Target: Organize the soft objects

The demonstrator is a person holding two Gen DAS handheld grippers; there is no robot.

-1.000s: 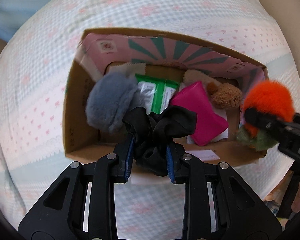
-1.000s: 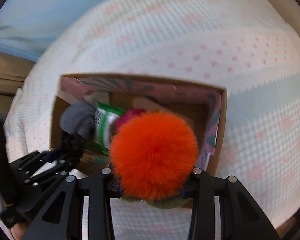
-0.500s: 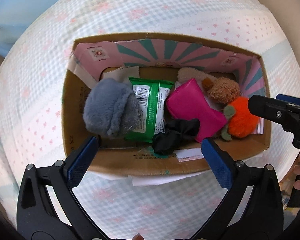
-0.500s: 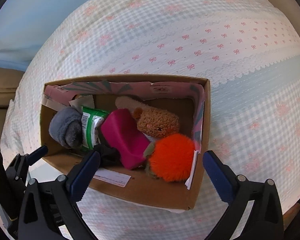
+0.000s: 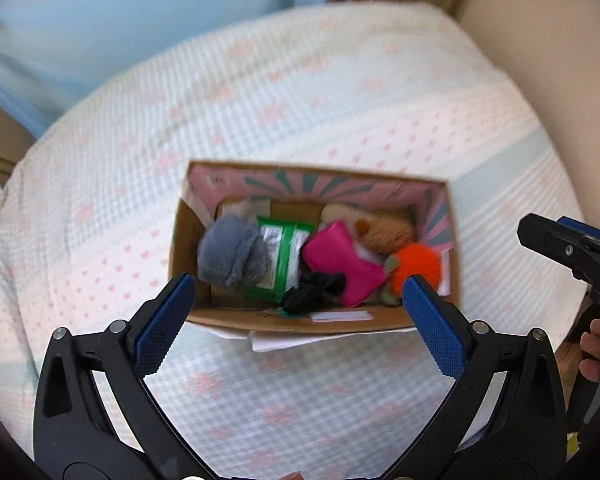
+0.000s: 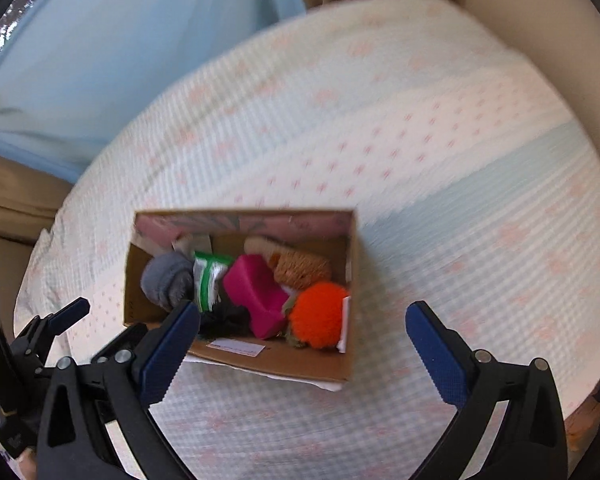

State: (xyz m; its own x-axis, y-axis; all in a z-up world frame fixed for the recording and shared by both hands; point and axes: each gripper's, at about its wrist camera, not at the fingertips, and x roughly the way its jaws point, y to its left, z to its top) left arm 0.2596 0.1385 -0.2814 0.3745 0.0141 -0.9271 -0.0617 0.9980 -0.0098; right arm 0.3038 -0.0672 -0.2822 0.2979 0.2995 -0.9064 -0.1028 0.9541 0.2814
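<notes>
I'm holding left gripper (image 5: pixel 296 300) wide open, gripping nothing; right gripper (image 6: pixel 302 326) also spread open, gripping nothing. Both hovering above brown cardboard box (image 5: pixel 300 317) sitting on pink-dotted quilted bedspread (image 5: pixel 260 112). Lying inside box: grey fuzzy plush (image 5: pixel 230 254), green wipes packet (image 5: pixel 280 258), magenta pouch (image 5: pixel 342 264), black fabric scrunchie (image 5: pixel 312 294), tan plush (image 5: pixel 388 232), orange fluffy pompom (image 5: pixel 414 266) in right corner.

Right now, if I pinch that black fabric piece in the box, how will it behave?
The black fabric piece lies crumpled, so it will probably droop and fold. It looks light. It sits wedged between the green packet and pink pouch, so it may drag them.
</notes>
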